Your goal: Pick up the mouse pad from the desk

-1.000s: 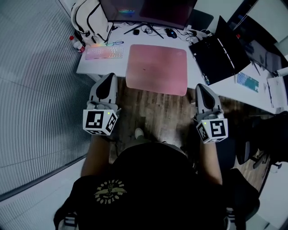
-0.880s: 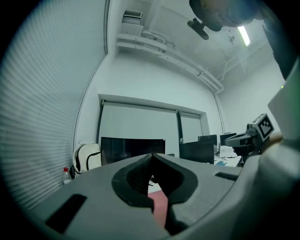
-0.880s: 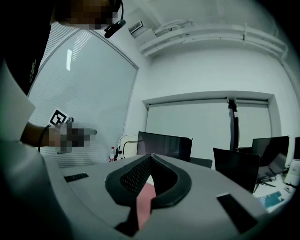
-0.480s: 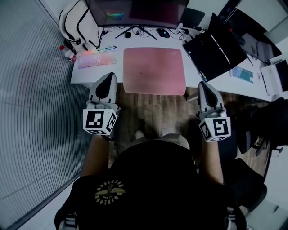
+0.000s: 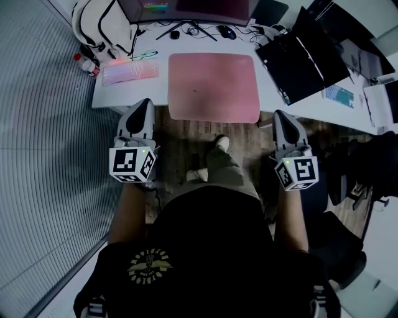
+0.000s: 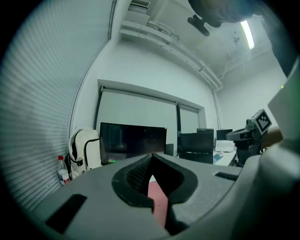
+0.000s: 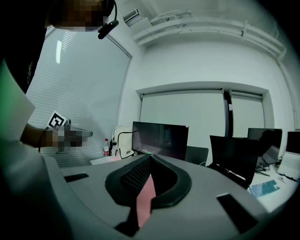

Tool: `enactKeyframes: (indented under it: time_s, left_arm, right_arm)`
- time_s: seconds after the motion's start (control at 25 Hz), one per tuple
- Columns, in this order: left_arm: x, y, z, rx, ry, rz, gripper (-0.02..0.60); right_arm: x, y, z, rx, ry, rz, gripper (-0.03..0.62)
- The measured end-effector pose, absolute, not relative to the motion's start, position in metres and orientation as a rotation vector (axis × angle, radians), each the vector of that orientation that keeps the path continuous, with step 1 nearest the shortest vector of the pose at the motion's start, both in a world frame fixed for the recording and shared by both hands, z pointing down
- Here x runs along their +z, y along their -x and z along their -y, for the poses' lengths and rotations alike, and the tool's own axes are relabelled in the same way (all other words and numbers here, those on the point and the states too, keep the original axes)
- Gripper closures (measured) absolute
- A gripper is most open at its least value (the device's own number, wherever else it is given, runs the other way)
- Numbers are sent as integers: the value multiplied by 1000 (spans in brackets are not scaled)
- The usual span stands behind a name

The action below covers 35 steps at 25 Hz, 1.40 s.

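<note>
Mouse pad: the flat pink rectangular mouse pad (image 5: 214,87) is laid at the front edge of the white desk (image 5: 124,98).
Left gripper (image 5: 147,102): held near the pad's left side, jaws pressed together, nothing gripped.
Right gripper (image 5: 280,115): held near the pad's right side, jaws pressed together, nothing gripped.

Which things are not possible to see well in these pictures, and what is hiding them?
Left gripper view: the left gripper covers all but a pink strip of the mouse pad.
Right gripper view: the right gripper does the same.
Head view: the top edge cuts off the monitor.
Head view: the small dark items behind the pad are too small to name.
</note>
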<state>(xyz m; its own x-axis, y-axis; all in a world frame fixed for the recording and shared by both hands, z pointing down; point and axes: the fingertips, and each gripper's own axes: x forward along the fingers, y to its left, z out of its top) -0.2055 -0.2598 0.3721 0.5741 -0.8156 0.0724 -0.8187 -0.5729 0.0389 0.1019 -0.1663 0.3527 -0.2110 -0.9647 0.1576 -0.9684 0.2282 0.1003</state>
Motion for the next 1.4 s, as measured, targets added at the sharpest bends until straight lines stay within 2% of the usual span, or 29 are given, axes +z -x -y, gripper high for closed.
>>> enactKeyframes:
  time_s: [0.56, 1.4]
  left_arm:
    - [490, 181, 296, 221, -2540, 1369, 575]
    - [654, 163, 318, 513, -2346, 1343, 572]
  right_arm:
    - [465, -157, 211, 224, -1801, 2260, 592]
    - [611, -173, 235, 490, -1643, 2178, 592]
